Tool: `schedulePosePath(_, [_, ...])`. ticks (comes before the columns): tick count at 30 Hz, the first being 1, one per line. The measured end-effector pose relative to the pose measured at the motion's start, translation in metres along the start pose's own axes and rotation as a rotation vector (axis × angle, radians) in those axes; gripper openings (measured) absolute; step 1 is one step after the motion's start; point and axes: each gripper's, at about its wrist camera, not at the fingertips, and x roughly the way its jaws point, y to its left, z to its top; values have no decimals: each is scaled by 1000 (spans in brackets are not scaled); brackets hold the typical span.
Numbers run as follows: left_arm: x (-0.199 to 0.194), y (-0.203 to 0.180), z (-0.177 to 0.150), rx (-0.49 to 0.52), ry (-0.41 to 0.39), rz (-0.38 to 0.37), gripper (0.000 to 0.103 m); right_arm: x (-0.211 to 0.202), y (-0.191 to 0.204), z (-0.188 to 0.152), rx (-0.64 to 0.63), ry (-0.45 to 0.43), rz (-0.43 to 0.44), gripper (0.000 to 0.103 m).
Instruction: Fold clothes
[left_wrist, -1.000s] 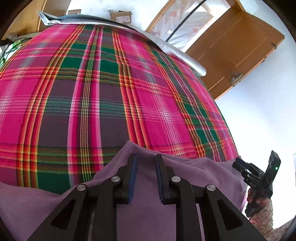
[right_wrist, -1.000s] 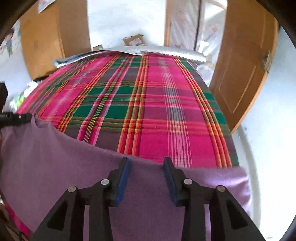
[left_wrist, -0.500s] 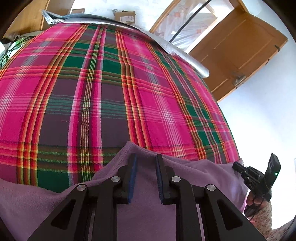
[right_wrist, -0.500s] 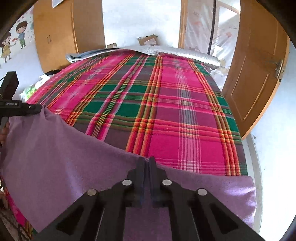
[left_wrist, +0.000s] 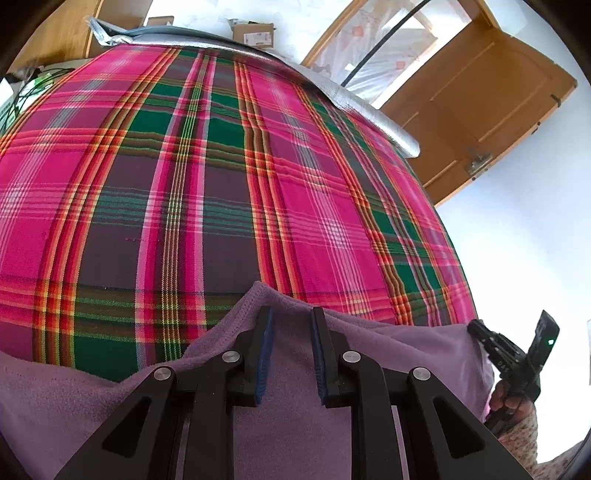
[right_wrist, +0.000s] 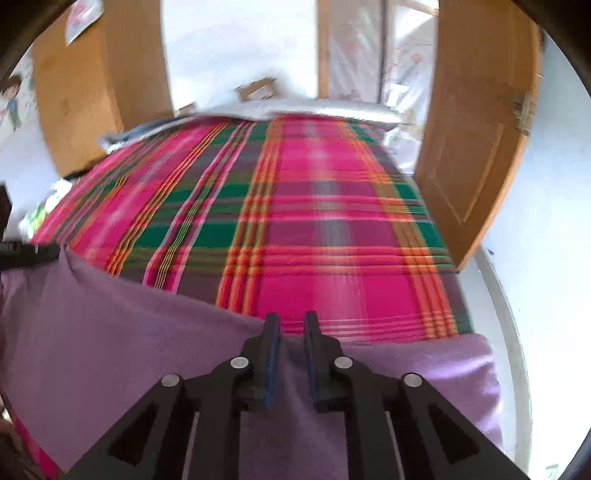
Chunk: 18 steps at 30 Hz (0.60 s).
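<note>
A purple cloth (left_wrist: 92, 398) lies along the near edge of a bed with a pink, green and red plaid cover (left_wrist: 221, 184). My left gripper (left_wrist: 291, 314) pinches a raised fold of its far edge, with cloth filling the small gap between the blue pads. At the right, my right gripper (left_wrist: 476, 328) holds the cloth's other end. In the right wrist view the right gripper (right_wrist: 291, 319) is closed to a narrow gap on the edge of the cloth (right_wrist: 129, 332). The left gripper (right_wrist: 55, 253) holds up the far left corner.
The plaid cover (right_wrist: 295, 221) stretches away beyond the cloth. An open wooden door (left_wrist: 480, 110) stands right of the bed, with white floor beside it. A cardboard box (left_wrist: 251, 33) sits past the bed's far end. A hand (left_wrist: 502, 398) grips the right tool.
The right gripper went from open to shut on the cloth's edge, and its fingers now stand slightly apart on it. It has lifted and tilted, blurring its view. The left gripper keeps its hold.
</note>
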Motion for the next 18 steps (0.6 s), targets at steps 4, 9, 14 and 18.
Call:
schedulePosePath(4, [-5,1,-3,-16,-8,3,21,-17,-12,-3,53,-21,-8,14])
schedulePosePath(9, [-20,3,-10,-25,-34,5,21,-22,-1,-21,14,3,8,15])
schedulePosePath(14, [-46,16,-31,-42,-72,30,21,-24,-4,-37,37,3,-77,16])
schedulePosePath(18, [-70,31,-50,-66,-110,56,21,-34,-10,-45,83,-18,-105,19])
